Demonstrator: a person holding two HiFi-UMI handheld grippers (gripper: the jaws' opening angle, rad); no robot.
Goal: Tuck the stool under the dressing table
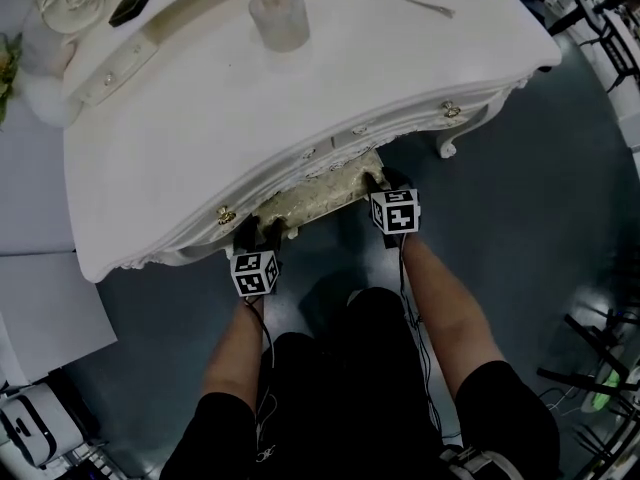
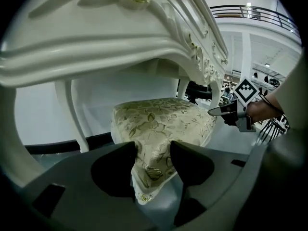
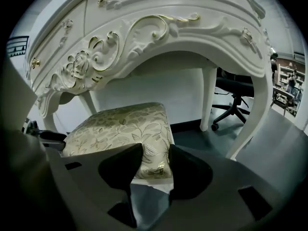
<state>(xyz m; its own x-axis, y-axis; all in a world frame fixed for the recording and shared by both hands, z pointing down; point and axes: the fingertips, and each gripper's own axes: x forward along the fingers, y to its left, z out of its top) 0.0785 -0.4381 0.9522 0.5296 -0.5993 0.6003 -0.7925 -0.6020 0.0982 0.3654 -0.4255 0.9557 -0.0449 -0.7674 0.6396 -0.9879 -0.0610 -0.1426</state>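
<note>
The stool point(image 1: 318, 194) has a cream cushion with a gold leaf pattern; most of it sits under the white dressing table point(image 1: 300, 98), only its near edge showing in the head view. My left gripper point(image 1: 258, 234) is shut on the cushion's left near corner point(image 2: 153, 170), fabric pinched between the black fingers point(image 2: 115, 170). My right gripper point(image 1: 385, 185) is shut on the cushion's right near corner point(image 3: 153, 162). In the left gripper view the right gripper point(image 2: 231, 113) shows across the cushion point(image 2: 163, 119). The carved table apron point(image 3: 120, 47) arches above the stool point(image 3: 120, 129).
A glass jar point(image 1: 279, 14), a black case point(image 1: 131, 5) and a thin tool point(image 1: 428, 7) lie on the tabletop. Curved table legs point(image 3: 260, 114) point(image 2: 72, 114) flank the stool. A black office chair point(image 3: 233, 97) stands behind. Dark floor point(image 1: 520, 198) surrounds me; my legs point(image 1: 360, 388) are below.
</note>
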